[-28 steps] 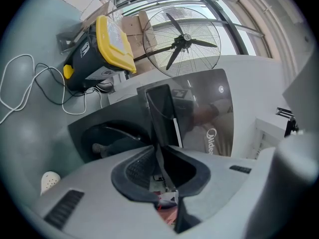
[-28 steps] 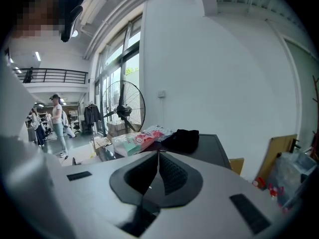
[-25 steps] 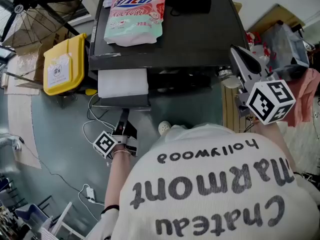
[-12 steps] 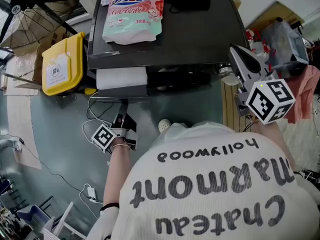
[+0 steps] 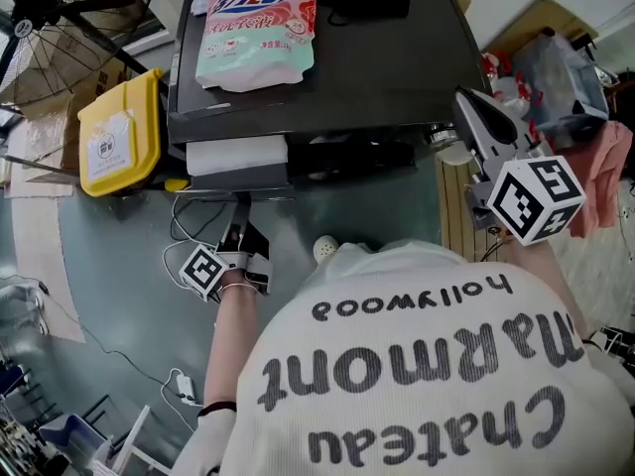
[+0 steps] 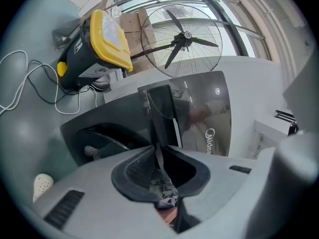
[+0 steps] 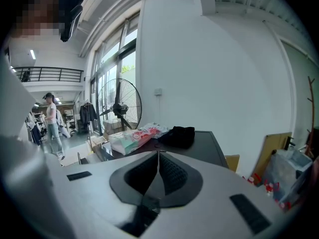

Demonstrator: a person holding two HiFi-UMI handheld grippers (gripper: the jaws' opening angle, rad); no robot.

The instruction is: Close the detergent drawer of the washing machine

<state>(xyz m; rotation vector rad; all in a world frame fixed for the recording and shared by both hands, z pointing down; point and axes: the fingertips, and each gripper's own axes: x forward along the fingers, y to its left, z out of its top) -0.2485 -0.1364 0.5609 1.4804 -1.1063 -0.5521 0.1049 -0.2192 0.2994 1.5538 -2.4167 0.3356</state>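
Left gripper (image 6: pixel 155 151) first: in its own view the jaws are pinched together at the tips with nothing between them; I'm holding it low, nose aimed at the front of the washing machine (image 5: pixel 397 58), and I can't tell whether the tips touch it. The detergent drawer (image 5: pixel 236 155) stands out from the machine's front left corner, its white body showing, not yet pushed home; the left gripper sits just in front of it. Right gripper (image 7: pixel 158 156) is also closed on nothing; it's held up off to the machine's right, well away from the drawer.

Only the head view gives me the drawer's white top; the left gripper view alone shows the maker's name on the glossy dark panel, "Midea", plus a white cable (image 6: pixel 30 83) looped on the floor; the right gripper view alone shows a person (image 7: pixel 51 121) walking far off.

Other writing: my shirt (image 5: pixel 427 385) reads "Chateau Marmont Hollywood", upside down from the head camera; the detergent bag (image 5: pixel 256 28) on the machine's lid carries red and blue print I can't read; the label on the yellow-lidded bin (image 5: pixel 119 132) is too small.
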